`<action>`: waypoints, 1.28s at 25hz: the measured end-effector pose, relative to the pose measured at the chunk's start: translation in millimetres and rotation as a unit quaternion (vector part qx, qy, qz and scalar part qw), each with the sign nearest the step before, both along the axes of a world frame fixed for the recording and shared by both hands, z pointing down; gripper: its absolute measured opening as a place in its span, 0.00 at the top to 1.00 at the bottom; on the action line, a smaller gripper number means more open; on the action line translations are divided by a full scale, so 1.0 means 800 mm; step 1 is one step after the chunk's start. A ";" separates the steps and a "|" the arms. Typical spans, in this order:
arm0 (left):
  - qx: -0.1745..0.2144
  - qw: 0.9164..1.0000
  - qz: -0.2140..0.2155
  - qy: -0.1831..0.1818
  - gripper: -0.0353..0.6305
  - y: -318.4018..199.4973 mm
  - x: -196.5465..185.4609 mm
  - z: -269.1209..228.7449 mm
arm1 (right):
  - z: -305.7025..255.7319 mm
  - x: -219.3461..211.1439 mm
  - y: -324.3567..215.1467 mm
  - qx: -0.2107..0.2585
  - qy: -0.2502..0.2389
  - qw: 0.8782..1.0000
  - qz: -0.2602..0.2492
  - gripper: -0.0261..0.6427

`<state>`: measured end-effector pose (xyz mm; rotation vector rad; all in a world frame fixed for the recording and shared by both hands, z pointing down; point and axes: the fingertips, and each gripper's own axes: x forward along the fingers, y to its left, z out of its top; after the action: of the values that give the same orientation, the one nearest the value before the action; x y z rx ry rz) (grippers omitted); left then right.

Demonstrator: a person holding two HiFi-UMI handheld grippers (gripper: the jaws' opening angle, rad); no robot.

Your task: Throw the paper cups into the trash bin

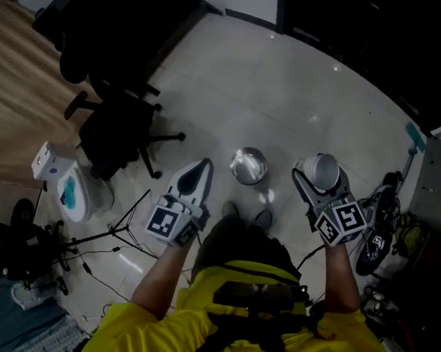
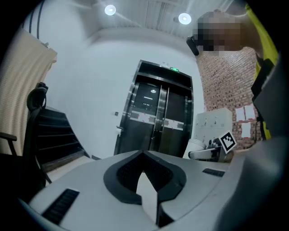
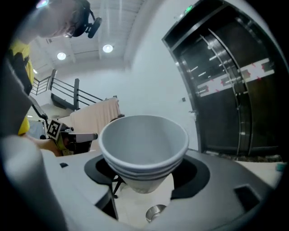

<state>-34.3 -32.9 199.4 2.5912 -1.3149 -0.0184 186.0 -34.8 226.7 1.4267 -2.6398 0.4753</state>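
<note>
The right tongs (image 1: pixel 320 178) are clamped round a nested stack of white paper cups (image 1: pixel 324 169). The cups are smooth tapered cones with rolled rims, held upright, mouths up, long axis vertical. The left tongs (image 1: pixel 192 178) are closed together, empty. A round, shiny metal trash bin (image 1: pixel 249 166) stands on the floor at the cups' nine o'clock.

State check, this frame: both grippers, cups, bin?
left gripper: shut, empty.
right gripper: shut on paper cups.
paper cups: nested stack, mouth up, held above the floor, not yet in the bin.
trash bin: upright on the floor, top open; contents cannot be told.
</note>
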 end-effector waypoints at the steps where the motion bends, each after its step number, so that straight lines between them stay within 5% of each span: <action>1: -0.002 1.000 -0.013 -0.003 0.94 -0.014 -0.014 0.012 | 0.025 -0.017 -0.024 -0.012 0.002 1.000 -0.012 0.45; 7: -0.058 0.996 -0.063 -0.011 0.94 -0.074 -0.083 0.144 | 0.278 -0.117 -0.131 -0.116 0.046 0.989 -0.072 0.45; 13: -0.100 0.992 -0.073 -0.028 0.94 -0.114 -0.104 0.309 | 0.642 -0.174 -0.151 -0.276 0.110 0.949 -0.101 0.45; 17: -0.130 0.988 -0.077 -0.025 0.94 -0.122 -0.112 0.387 | 0.803 -0.181 -0.133 -0.329 0.159 0.926 -0.091 0.45; 24: -0.164 0.984 -0.068 -0.014 0.94 -0.099 -0.110 0.455 | 0.929 -0.179 -0.117 -0.379 0.198 0.900 -0.084 0.45; 32: -0.181 0.980 -0.071 -0.033 0.94 -0.075 -0.120 0.483 | 0.965 -0.171 -0.092 -0.401 0.199 0.891 -0.078 0.37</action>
<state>-130.5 -93.2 585.5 2.2083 -1.3777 0.2608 49.5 -108.2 998.5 0.9028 -1.8472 0.9786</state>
